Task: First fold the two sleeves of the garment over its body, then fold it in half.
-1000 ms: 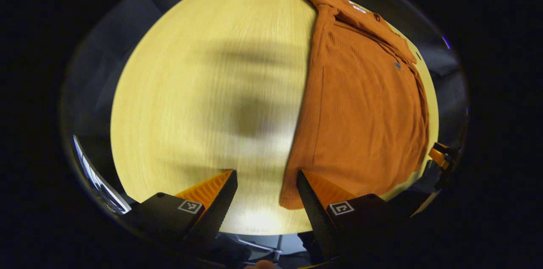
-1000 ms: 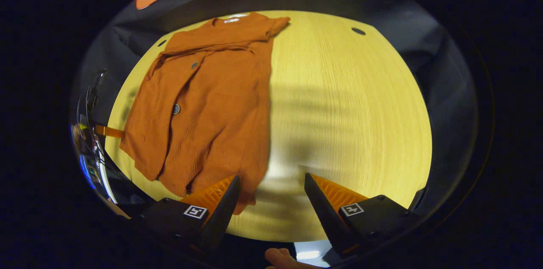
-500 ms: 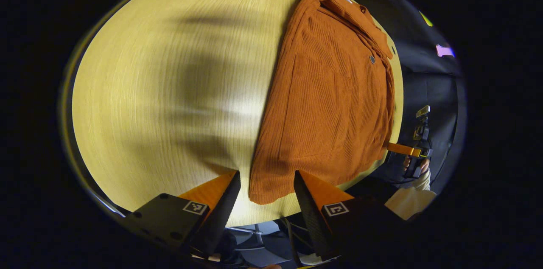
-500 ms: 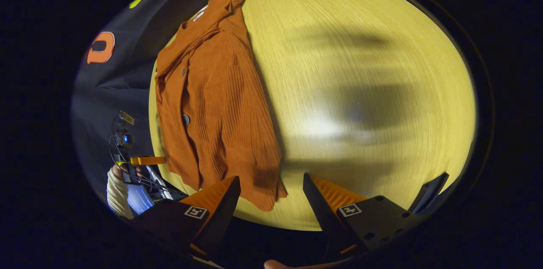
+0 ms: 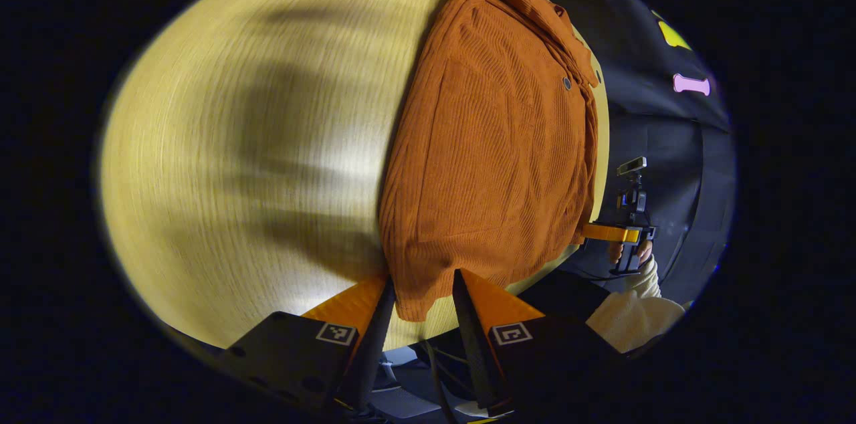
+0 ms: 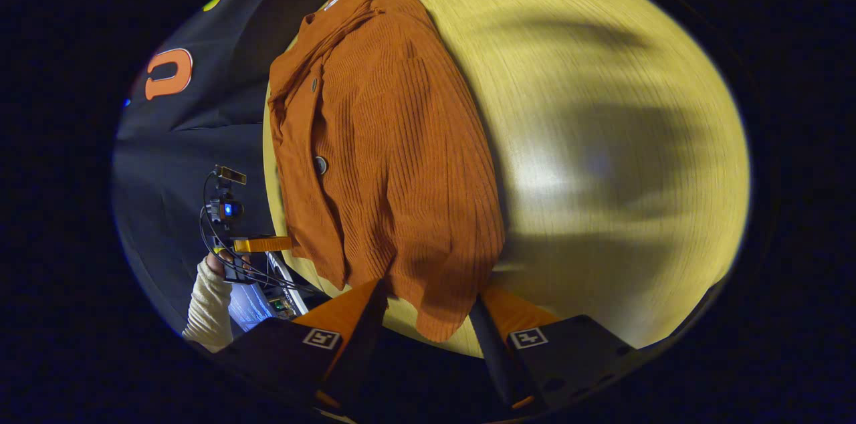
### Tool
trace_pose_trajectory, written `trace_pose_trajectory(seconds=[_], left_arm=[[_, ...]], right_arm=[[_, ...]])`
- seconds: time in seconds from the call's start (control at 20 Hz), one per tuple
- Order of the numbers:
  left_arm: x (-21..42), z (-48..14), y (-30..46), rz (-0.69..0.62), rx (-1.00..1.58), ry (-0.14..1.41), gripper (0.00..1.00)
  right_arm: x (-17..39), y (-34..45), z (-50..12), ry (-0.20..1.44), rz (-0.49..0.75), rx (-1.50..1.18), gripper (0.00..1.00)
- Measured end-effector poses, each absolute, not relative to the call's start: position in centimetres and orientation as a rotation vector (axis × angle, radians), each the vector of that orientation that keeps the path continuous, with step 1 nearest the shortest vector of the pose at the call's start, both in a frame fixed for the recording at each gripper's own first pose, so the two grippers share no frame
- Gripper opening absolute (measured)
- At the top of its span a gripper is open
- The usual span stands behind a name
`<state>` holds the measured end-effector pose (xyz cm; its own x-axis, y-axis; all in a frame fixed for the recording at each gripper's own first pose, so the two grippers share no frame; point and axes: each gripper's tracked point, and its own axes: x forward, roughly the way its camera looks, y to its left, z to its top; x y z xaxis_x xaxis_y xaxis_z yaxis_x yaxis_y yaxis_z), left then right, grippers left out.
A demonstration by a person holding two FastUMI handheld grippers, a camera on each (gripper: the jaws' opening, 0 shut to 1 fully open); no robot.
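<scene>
An orange ribbed garment [image 5: 495, 163] lies on the pale wooden table [image 5: 254, 163], both sleeves folded over its body, collar at the far end. My left gripper [image 5: 422, 275] is open at the near table edge, with one hem corner between its fingers. In the right gripper view the same garment [image 6: 394, 163] runs away from me, and my right gripper [image 6: 429, 291] stands open around the other hem corner. Each view also shows the other gripper at the garment's opposite hem corner: the right gripper [image 5: 605, 233] and the left gripper [image 6: 264, 244].
The table's near edge [image 6: 468, 350] runs just under both grippers. Black cloth wall [image 5: 669, 130] hangs beyond the table. A hand in a pale sleeve [image 6: 207, 297] holds the far gripper, with cables and a lit screen [image 6: 251, 303] below it.
Both grippers have moved in toward the garment's hem, each now straddling a hem corner. The left gripper's fingers have narrowed. The garment has not shifted.
</scene>
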<state>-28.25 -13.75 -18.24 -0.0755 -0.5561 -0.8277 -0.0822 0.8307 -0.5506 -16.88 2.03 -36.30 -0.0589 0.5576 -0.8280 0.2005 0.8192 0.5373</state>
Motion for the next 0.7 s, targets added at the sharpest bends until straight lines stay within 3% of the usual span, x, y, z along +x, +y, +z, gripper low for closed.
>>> trace_pose_trajectory(seconds=[0.05, 0.15, 0.2, 0.3, 0.35, 0.45, 0.6, 0.7], left_arm=[[-28.4, -18.2, -13.5, -0.422, -0.508, 1.613, 0.63], [-28.5, -18.3, -13.2, -0.403, -0.522, 1.602, 0.56], [-28.7, -18.4, -12.9, -0.390, -0.519, 1.599, 0.55], [-29.7, -18.6, -12.0, -0.372, -0.487, 1.580, 0.42], [-30.2, -18.6, -11.6, -0.360, -0.482, 1.569, 0.27], [-30.6, -18.4, -11.2, -0.338, -0.516, 1.536, 0.12], [-30.7, -18.5, -11.7, -0.301, -0.554, 1.534, 0.08], [-29.6, -17.4, -13.3, -0.343, -0.578, 1.513, 0.06]], right_arm=[[-16.9, 1.9, -36.4, 1.637, 0.313, 0.601, 0.64], [-16.7, 2.0, -36.3, 1.640, 0.310, 0.612, 0.39], [-16.4, 1.8, -36.5, 1.619, 0.305, 0.603, 0.39], [-16.2, 1.6, -37.3, 1.596, 0.276, 0.588, 0.34], [-16.0, 1.7, -37.0, 1.595, 0.270, 0.592, 0.11], [-15.9, 1.7, -37.1, 1.588, 0.267, 0.573, 0.13], [-15.1, 2.1, -36.5, 1.492, 0.298, 0.544, 0.06], [-15.5, 3.1, -35.5, 1.506, 0.324, 0.583, 0.06]])
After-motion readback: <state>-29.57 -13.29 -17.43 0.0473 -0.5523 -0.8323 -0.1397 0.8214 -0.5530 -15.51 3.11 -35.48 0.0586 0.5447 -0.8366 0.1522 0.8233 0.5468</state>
